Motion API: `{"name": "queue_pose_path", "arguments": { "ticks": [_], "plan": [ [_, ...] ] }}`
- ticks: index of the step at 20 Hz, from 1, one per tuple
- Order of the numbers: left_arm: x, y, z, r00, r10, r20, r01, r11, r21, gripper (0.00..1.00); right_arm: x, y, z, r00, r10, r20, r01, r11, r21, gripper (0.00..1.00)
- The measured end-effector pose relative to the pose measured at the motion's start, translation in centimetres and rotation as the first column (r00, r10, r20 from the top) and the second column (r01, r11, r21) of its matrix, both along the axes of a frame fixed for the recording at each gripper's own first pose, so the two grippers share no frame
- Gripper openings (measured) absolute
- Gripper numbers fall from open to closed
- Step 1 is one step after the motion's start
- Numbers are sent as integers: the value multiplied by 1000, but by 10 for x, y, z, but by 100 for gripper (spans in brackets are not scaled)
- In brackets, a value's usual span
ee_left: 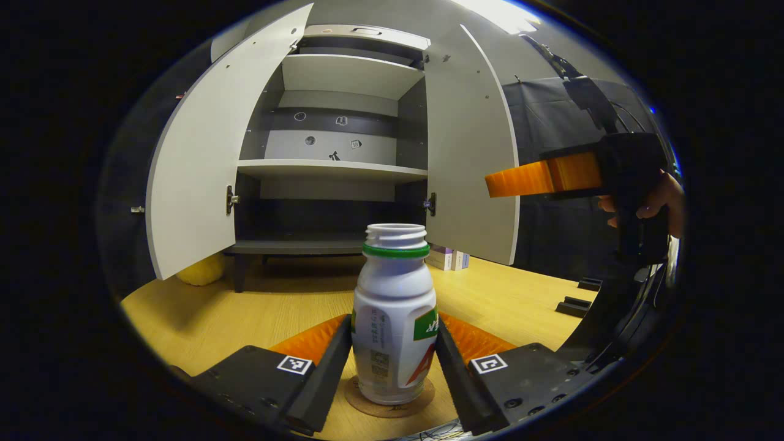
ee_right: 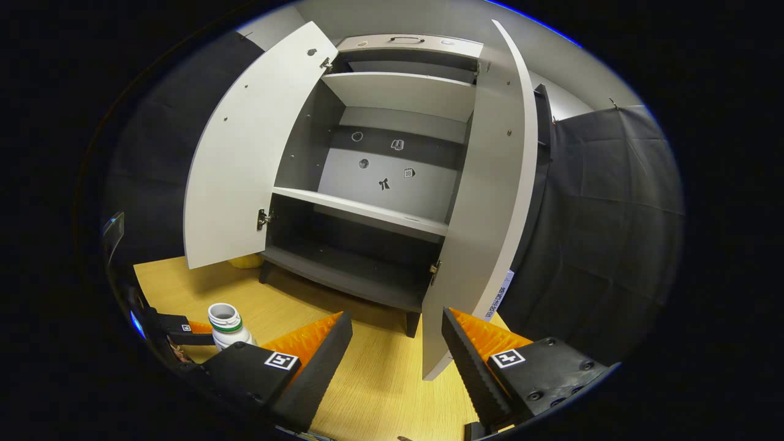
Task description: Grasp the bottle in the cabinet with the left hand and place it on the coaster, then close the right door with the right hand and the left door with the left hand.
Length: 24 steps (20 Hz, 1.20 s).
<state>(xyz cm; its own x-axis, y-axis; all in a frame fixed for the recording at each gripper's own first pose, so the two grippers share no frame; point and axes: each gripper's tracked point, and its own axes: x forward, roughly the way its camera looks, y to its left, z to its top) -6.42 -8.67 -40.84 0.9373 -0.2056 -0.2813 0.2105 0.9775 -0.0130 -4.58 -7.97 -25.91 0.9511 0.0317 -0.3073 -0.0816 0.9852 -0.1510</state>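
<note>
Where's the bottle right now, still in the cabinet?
No: in the left gripper view the bottle stands upright on the coaster on the wooden table, between the left gripper fingers, in front of the open cabinet.

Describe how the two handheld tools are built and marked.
Each tool has two wedge-shaped, ridged fingers on black blocks bearing square black-and-white markers: left tool, right tool. Seen from the left gripper view, the right tool has a black pistol-style body held by a bare hand.
</note>
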Motion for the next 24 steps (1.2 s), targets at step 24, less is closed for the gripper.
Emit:
{"name": "queue_pose_path", "arguments": {
  "ticks": [24],
  "plan": [
    [21,61,264,987,-140,79,142,989,-25,94,-11,-105,188,915,-392,91,384,918,98,98]
  ]
}}
